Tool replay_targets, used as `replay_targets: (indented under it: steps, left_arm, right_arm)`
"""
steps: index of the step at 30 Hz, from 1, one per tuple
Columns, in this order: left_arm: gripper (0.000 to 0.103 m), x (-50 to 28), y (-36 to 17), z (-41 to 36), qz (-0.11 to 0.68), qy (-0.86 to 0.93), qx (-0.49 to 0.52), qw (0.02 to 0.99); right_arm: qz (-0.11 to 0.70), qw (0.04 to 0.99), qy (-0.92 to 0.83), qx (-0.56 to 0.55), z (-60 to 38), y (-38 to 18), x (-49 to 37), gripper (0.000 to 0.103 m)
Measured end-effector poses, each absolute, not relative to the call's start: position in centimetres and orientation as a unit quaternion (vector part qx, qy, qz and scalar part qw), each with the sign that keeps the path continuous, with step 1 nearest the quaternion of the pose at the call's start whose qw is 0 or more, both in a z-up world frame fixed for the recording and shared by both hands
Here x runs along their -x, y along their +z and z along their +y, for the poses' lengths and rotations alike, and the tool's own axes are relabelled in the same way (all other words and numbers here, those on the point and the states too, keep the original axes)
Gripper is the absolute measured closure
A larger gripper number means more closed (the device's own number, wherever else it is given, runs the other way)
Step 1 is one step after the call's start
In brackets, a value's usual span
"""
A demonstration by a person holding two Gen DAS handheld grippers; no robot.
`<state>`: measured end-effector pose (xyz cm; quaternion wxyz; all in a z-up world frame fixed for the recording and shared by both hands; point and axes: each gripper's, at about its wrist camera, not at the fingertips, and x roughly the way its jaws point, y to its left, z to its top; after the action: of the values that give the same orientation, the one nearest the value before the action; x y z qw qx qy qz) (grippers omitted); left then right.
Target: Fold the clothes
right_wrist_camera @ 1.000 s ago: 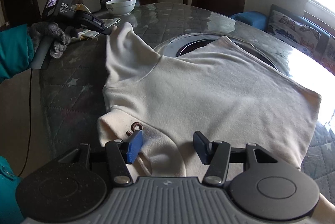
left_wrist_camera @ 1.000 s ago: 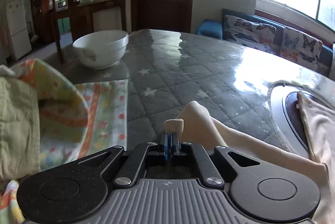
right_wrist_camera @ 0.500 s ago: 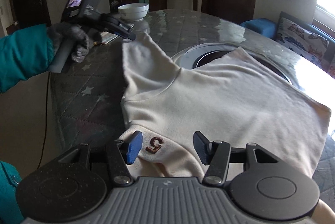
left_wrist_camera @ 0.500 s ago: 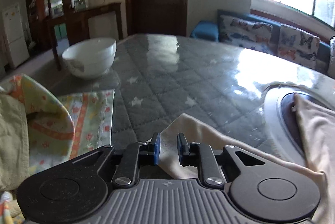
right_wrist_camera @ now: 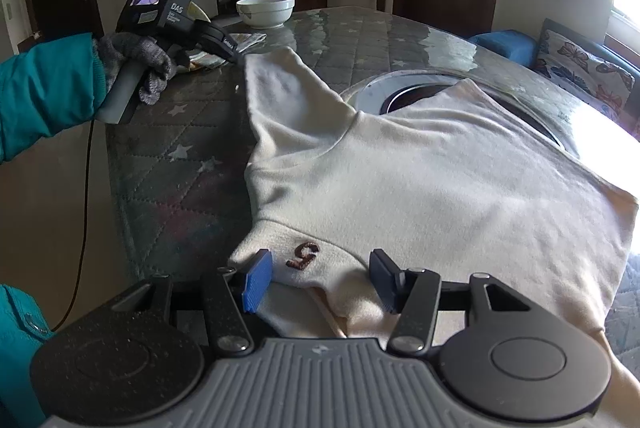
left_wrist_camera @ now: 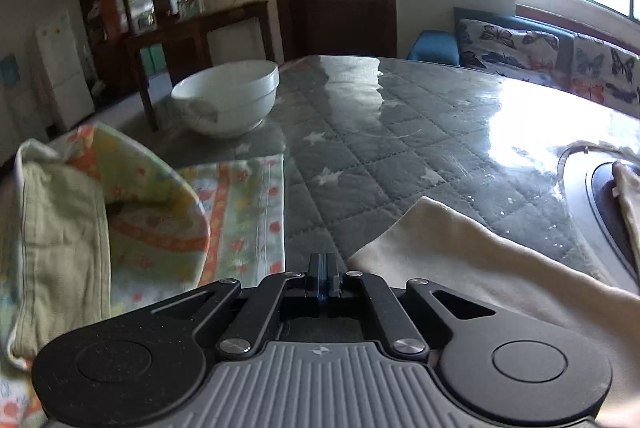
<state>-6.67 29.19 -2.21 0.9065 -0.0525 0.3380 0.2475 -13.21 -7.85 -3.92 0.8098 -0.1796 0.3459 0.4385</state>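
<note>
Two grippers: both are working over one cream sweater (right_wrist_camera: 420, 163) spread on the quilted table (right_wrist_camera: 180, 131).
Right gripper (right_wrist_camera: 320, 282): its jaws are standing half apart, straddling the collar (right_wrist_camera: 308, 260) with the stitched "5", and the pads are not visibly pressing it.
Left gripper (left_wrist_camera: 323, 278): its fingers are pressed fully together with nothing between them; the sleeve end (left_wrist_camera: 424, 224) is lying just right of the tips, apart from them.
Sleeve axis: the sleeve (right_wrist_camera: 280, 95) is running away from the right fingers, up and left toward the left gripper.
Body axis: the sweater is pointing collar-first at the right fingers, with the hem lying far right.
Nearer hand: the left one is sitting closer to the sleeve end, so it is likely taking the fold.
Beyond: a patterned cloth (left_wrist_camera: 240, 211) and a white bowl (left_wrist_camera: 226, 99) are sitting farther off.
</note>
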Motion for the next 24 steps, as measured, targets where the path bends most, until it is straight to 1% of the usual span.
replay_targets:
  steps: [3,4,5,7,12,14,18,22,24]
  left_arm:
    - [0.100,7.7,-1.4,28.2,0.330,0.219,0.064,0.916]
    - [0.096,7.9,-1.2,27.8,0.330,0.211,0.064,0.918]
    - [0.087,7.9,-1.2,27.4,0.332,0.207,0.061,0.918]
    - [0.079,7.6,-1.4,27.1,0.335,0.212,0.055,0.916]
    - [0.081,6.4,-2.2,27.4,0.339,0.219,0.054,0.913]
    - [0.097,6.1,-2.4,27.2,0.339,0.220,0.040,0.914]
    - [0.100,5.7,-2.6,26.9,0.334,0.232,0.015,0.913]
    - [0.100,5.5,-2.6,27.0,0.333,0.249,0.004,0.910]
    - [0.100,5.7,-2.6,27.1,0.334,0.254,0.003,0.908]
  right_arm:
    - [0.337,0.815,0.440,0.170,-7.9,-3.2,13.0,0.048]
    - [0.333,0.817,0.440,0.167,-7.8,-2.9,12.9,0.048]
    - [0.331,0.818,0.441,0.166,-7.7,-2.8,12.9,0.048]
    - [0.328,0.817,0.445,0.164,-7.1,-2.8,12.7,0.048]
    - [0.334,0.808,0.459,0.160,-5.7,-3.4,12.8,0.048]
    - [0.341,0.801,0.465,0.164,-5.1,-3.9,13.0,0.048]
    - [0.332,0.791,0.474,0.199,-4.2,-4.5,14.2,0.046]
    - [0.323,0.792,0.481,0.193,-4.1,-4.0,14.4,0.048]
    - [0.332,0.786,0.485,0.195,-3.7,-4.4,14.3,0.047]
